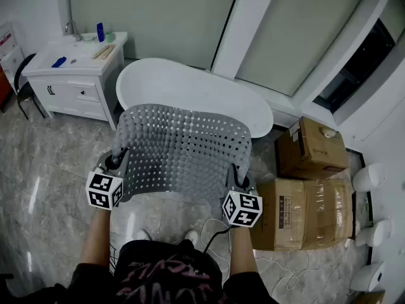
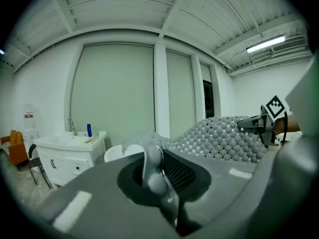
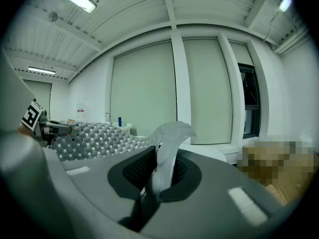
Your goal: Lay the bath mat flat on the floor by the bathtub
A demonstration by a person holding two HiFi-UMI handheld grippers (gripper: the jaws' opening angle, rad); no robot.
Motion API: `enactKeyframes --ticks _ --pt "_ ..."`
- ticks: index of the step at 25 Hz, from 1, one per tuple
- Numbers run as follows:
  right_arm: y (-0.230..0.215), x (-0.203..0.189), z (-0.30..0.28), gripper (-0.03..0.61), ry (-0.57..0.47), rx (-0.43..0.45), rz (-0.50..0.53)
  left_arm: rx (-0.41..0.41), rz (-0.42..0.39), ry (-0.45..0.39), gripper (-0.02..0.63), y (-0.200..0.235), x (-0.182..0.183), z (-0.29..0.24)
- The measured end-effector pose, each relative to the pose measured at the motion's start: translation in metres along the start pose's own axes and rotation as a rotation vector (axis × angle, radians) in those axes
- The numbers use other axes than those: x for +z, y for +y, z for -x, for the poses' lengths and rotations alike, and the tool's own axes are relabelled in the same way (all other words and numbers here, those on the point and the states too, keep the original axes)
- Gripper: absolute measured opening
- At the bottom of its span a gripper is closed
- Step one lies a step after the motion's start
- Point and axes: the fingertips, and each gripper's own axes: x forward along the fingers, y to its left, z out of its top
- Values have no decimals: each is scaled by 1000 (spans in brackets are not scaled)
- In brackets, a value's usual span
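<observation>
Fingers of the left gripper point(image 1: 118, 161) and right gripper point(image 1: 236, 177) are each pinched closed on a near corner of the bath mat point(image 1: 180, 149). It is held spread out at mid-frame, above the floor point(image 1: 57, 163) and in front of the bathtub point(image 1: 190, 86). Judged as the carrying step; next it needs lowering evenly until flat.

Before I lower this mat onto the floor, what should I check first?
1. Left gripper shut on the bath mat corner: ok.
2. Right gripper shut on the opposite corner: ok.
3. Mat spread open between the two grippers, not folded over: ok, though it arches upward in the middle.
4. Floor beside the bathtub free for the mat: cannot tell, the mat hides that spot.
5. Landing area free of trip or snag hazards: not ok, a white cable lies loose by the feet.
6. Room on the right side: cannot tell, the cardboard boxes stand close to the right gripper.
</observation>
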Motion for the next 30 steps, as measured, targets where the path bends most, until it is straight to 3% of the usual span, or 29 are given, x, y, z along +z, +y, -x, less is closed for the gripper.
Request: enactKeyframes --ticks 18,30 --pt "29 6 1 52 -12 29 26 -16 -4 -3 17 18 -3 9" --pt "60 10 10 55 -5 -18 57 -79 -16 -6 17 40 -13 21"
